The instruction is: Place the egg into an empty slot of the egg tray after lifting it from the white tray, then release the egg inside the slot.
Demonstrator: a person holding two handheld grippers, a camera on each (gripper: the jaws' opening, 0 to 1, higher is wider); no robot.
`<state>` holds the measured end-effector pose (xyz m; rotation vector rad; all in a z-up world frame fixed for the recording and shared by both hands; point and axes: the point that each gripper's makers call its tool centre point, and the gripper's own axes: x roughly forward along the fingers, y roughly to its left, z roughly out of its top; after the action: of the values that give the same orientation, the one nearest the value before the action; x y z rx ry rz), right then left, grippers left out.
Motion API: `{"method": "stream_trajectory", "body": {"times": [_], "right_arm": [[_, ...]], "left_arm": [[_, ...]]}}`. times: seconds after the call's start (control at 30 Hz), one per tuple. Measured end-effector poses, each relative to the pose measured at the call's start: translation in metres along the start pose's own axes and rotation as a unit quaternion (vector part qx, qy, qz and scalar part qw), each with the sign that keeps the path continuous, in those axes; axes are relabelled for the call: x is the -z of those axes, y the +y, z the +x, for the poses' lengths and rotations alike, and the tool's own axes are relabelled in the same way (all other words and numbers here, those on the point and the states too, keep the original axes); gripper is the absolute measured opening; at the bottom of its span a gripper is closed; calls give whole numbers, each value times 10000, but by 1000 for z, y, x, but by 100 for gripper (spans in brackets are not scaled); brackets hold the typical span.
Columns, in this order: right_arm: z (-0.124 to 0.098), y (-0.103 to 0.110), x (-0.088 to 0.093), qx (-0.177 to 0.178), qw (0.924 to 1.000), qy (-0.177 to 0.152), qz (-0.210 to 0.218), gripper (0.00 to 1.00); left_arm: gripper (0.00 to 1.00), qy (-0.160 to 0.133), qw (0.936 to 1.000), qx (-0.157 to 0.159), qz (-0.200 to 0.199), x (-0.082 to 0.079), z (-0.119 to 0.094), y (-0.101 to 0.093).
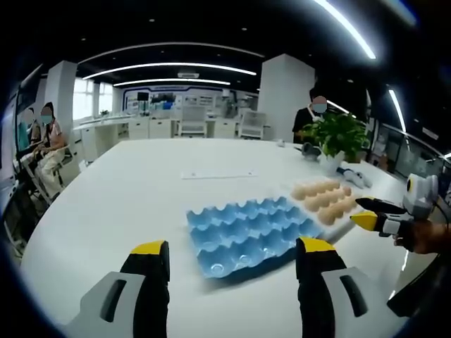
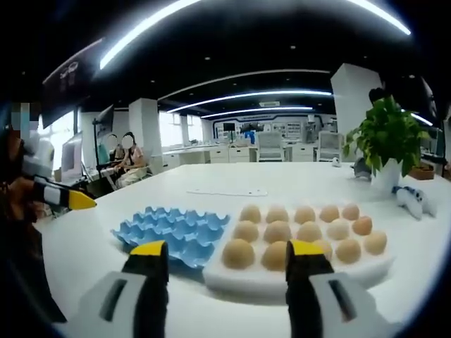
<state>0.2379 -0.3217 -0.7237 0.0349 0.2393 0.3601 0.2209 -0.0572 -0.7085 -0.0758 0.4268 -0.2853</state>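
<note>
In the left gripper view, the left claw is released at the bottom of the frame, holding nothing, and the blue egg tray lies at centre between its jaws on the white tabletop. The eggs sit right of centre, with the right claw at the right edge beside them.

In the right gripper view, the right claw is released at the bottom, empty, just before the white tray of eggs. The egg tray touches its left side. A plant stands at the upper right, and the left claw's yellow tip shows at the left.
</note>
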Motion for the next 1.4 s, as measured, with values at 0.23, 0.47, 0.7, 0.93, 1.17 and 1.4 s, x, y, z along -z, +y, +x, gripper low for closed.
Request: {"method": "stream_trajectory", "body": {"times": [0.23, 0.47, 0.7, 0.93, 1.17, 1.4], "right_arm": [[17, -14, 13, 132, 9986, 485, -190, 53], [34, -14, 10, 189, 9962, 558, -642, 33], [52, -10, 21, -14, 9897, 907, -1110, 31], [63, -9, 31, -145, 9823, 1317, -1324, 30], [65, -8, 42, -212, 9764, 1787, -1197, 28], [64, -7, 44, -341, 9747, 1811, -1262, 28]], "left_arm": [[72, 29, 10000, -8, 23, 3, -1, 1], [71, 15, 9999, -45, 132, 5, -2, 5], [72, -8, 9997, -47, 223, 4, -1, 6], [70, 11, 9998, -166, 64, 7, -3, 15], [65, 37, 9996, -264, -66, 11, -3, 19], [65, -6, 9998, -219, -28, 9, 0, 18]]}}
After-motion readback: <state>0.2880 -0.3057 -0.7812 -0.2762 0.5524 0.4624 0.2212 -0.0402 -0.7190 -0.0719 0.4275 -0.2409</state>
